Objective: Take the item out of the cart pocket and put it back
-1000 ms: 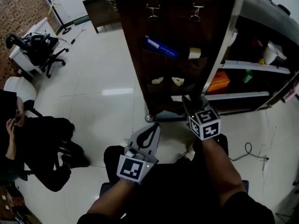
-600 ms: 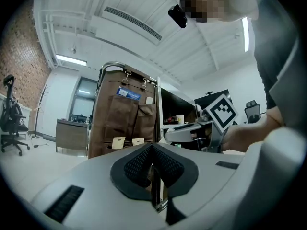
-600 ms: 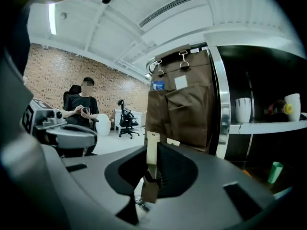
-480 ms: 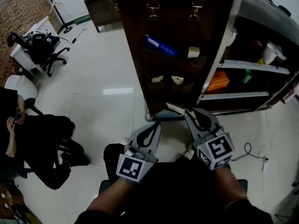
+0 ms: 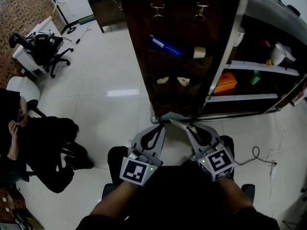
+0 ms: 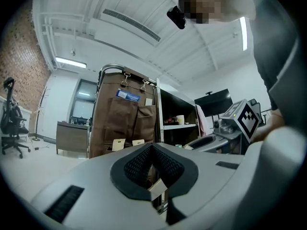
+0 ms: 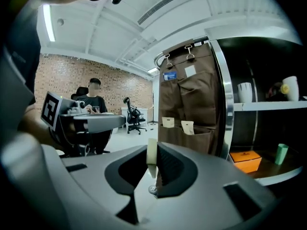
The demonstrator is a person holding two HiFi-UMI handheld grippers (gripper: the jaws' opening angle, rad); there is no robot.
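Card [image 7: 151,155] in my right tongs [image 7: 153,188]
Pinched it edge-on near the cart [image 5: 177,56]; left tongs [image 6: 157,202] were pressed together.

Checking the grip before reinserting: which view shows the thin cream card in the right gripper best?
Right gripper view: the thin cream card stands edge-on, pinched in the right gripper. Head view shows only a pale sliver at its tips; left gripper view gives nothing certain.
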